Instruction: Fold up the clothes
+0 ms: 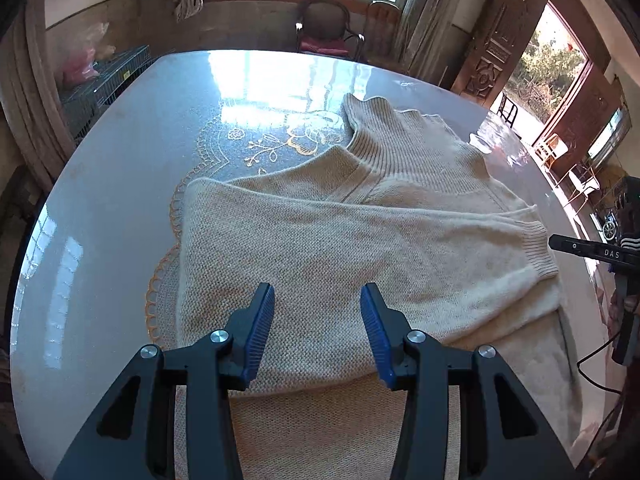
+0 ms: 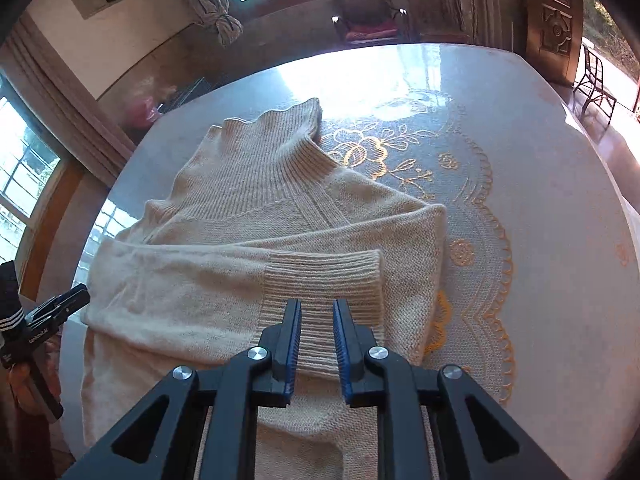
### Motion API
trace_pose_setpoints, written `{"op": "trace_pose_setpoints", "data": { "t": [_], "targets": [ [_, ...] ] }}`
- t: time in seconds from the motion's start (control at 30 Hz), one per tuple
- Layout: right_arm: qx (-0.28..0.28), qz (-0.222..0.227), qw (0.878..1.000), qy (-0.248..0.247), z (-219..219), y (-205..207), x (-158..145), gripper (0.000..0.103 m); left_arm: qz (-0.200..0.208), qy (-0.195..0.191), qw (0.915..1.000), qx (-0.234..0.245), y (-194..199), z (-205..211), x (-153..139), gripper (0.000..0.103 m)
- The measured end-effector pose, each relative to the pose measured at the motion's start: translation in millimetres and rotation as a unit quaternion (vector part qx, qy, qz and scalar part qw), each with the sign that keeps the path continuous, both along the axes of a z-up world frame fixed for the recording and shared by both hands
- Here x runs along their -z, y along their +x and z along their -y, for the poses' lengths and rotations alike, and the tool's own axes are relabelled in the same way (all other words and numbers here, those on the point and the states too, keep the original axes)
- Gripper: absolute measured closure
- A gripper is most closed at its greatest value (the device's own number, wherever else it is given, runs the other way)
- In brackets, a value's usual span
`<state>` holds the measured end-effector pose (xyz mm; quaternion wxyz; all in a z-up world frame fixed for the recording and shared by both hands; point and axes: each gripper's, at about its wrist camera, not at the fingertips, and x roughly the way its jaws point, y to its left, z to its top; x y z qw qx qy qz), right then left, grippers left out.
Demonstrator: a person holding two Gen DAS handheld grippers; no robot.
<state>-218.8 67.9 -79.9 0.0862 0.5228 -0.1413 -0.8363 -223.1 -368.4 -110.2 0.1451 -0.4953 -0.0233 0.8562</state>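
Note:
A cream knit turtleneck sweater [image 1: 320,240] lies on a round glossy table [image 1: 120,200], with both sleeves folded across its body. Its ribbed collar [image 1: 372,120] points toward the far edge. My left gripper [image 1: 317,292] hovers open over the sweater's lower body with nothing between its blue pads. In the right wrist view, the same sweater [image 2: 224,216] has a ribbed cuff [image 2: 320,276] lying on top. My right gripper [image 2: 317,308] hangs just above that cuff, jaws narrowly apart, with the ribbing visible through the gap and no cloth pinched.
A lace doily [image 2: 472,216] with gold embroidery lies under the sweater and spreads over the table's middle. A chair [image 1: 324,28] stands beyond the far edge below the windows. A wire cage [image 1: 108,76] sits at the left, and a carved wooden door [image 1: 492,48] at the right.

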Motion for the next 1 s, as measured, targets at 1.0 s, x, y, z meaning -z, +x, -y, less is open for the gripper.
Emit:
{"op": "trace_pose_setpoints", "data": {
  "t": [1.0],
  "targets": [
    [0.033, 0.107, 0.97, -0.216, -41.2, -252.5, 63.2, 0.08, 0.105, 0.081, 0.9899, 0.051, -239.5, -68.2, 16.8, 0.05]
  ]
}}
